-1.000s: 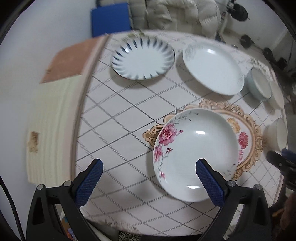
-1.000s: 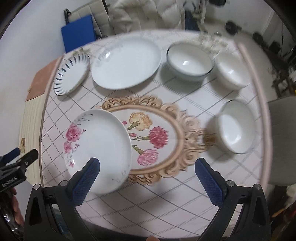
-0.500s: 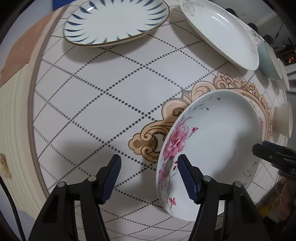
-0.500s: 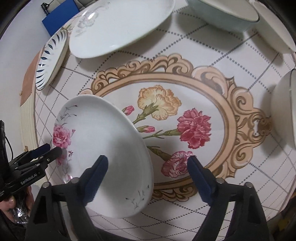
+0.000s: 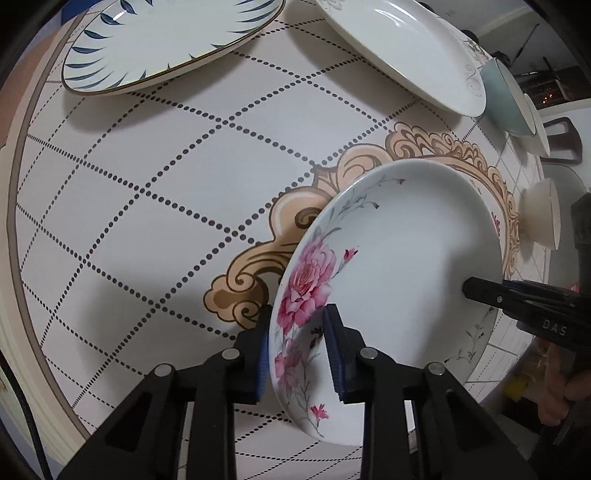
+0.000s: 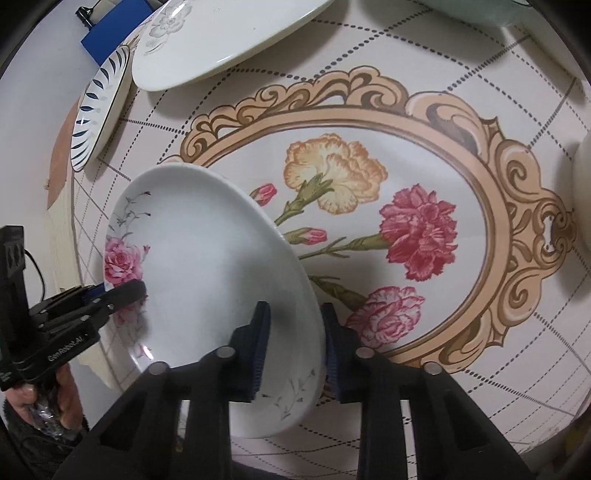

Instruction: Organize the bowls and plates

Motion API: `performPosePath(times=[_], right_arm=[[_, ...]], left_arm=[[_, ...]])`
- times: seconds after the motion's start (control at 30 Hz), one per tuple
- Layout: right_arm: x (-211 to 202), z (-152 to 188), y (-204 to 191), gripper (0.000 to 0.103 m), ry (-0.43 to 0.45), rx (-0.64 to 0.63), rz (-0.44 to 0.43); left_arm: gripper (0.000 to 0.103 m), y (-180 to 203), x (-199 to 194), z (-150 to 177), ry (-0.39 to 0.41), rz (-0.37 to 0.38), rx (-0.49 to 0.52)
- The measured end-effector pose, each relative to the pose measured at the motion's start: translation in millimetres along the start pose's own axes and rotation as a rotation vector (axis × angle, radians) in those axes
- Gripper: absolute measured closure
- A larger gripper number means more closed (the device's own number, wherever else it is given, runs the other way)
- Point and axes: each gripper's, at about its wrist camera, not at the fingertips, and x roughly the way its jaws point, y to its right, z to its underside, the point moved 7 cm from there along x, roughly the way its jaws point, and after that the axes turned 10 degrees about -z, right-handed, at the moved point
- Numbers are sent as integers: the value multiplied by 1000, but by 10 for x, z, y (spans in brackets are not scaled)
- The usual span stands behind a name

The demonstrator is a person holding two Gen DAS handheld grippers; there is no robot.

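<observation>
A white plate with pink roses (image 5: 399, 266) lies on the patterned tablecloth near the front edge; it also shows in the right wrist view (image 6: 207, 280). My left gripper (image 5: 297, 325) is shut on its left rim, one pad under and one over. My right gripper (image 6: 295, 325) is shut on the opposite rim. Each gripper shows in the other's view, the right one (image 5: 517, 299) and the left one (image 6: 92, 299). A blue-striped plate (image 5: 166, 40) and a plain white plate (image 5: 402, 51) sit at the back.
A pale blue bowl (image 5: 506, 99) and white bowls (image 5: 543, 218) stand along the right side. The table's rounded edge (image 5: 22, 295) runs close on the left. A blue chair back (image 6: 110, 33) stands beyond the table.
Both grippers moved down and in toward the rose plate and closed from wide open onto its opposite rims.
</observation>
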Motion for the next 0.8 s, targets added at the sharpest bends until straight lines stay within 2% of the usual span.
performPosePath(times=[0.17, 0.37, 0.53, 0.8], right_arm=[[-31, 33, 17, 82, 7, 3, -4], [7, 154, -146, 83, -19, -25, -22], [126, 361, -446, 83, -55, -75, -40], [541, 705, -954, 83, -163, -158, -65]], left_arm=[[83, 15, 11, 16, 34, -38, 16], [84, -228, -56, 247, 33, -72, -11], [84, -524, -186, 518, 40, -105, -53], [84, -1212, -279, 1019, 32, -145, -192]])
